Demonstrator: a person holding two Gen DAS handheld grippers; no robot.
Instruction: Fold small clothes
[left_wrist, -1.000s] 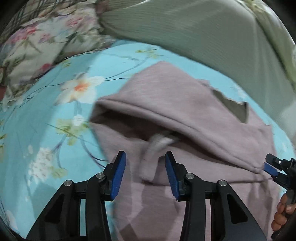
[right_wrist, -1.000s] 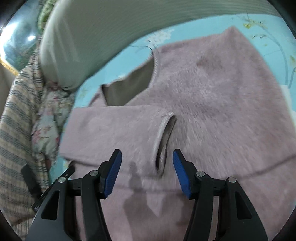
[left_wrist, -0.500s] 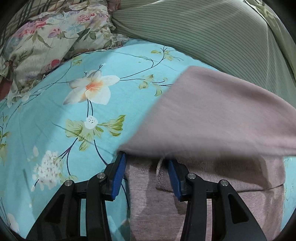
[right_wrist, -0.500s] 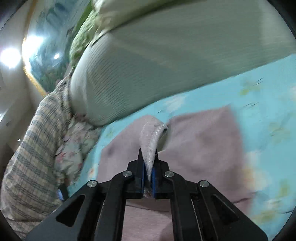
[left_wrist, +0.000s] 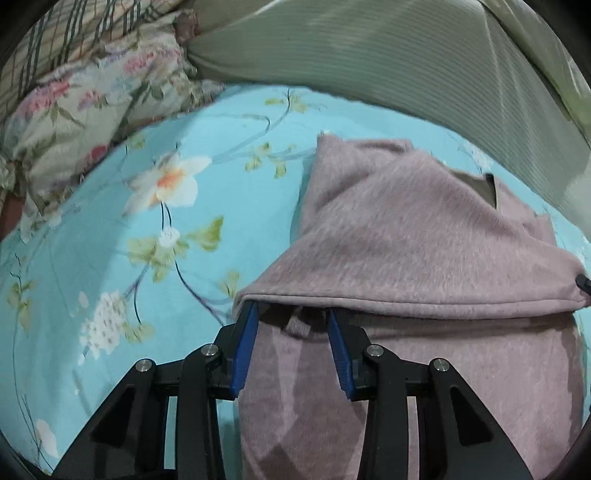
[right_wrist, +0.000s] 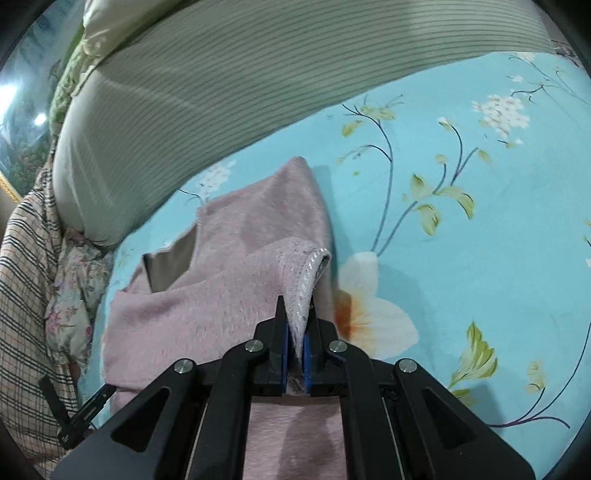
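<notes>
While the mauve sweater (left_wrist: 406, 229) is lying on the turquoise floral sheet (left_wrist: 110, 258), you are pinching its cuff (right_wrist: 306, 273) in your right gripper (right_wrist: 294, 328), jaws clamped tight. Your left gripper (left_wrist: 291, 325) is closing, its pads astride a fold without pressing it. At twelve o'clock, a striped pillow (right_wrist: 221, 92) is lying; at ten, a floral cushion (left_wrist: 92, 103).

Mauve fuzzy sweater (left_wrist: 417, 229) lying on the turquoise floral bedsheet (left_wrist: 110, 258)

Its sleeve (right_wrist: 295, 273) is lifting across the body, cuff raised; the neckline is showing a grey lining.
</notes>
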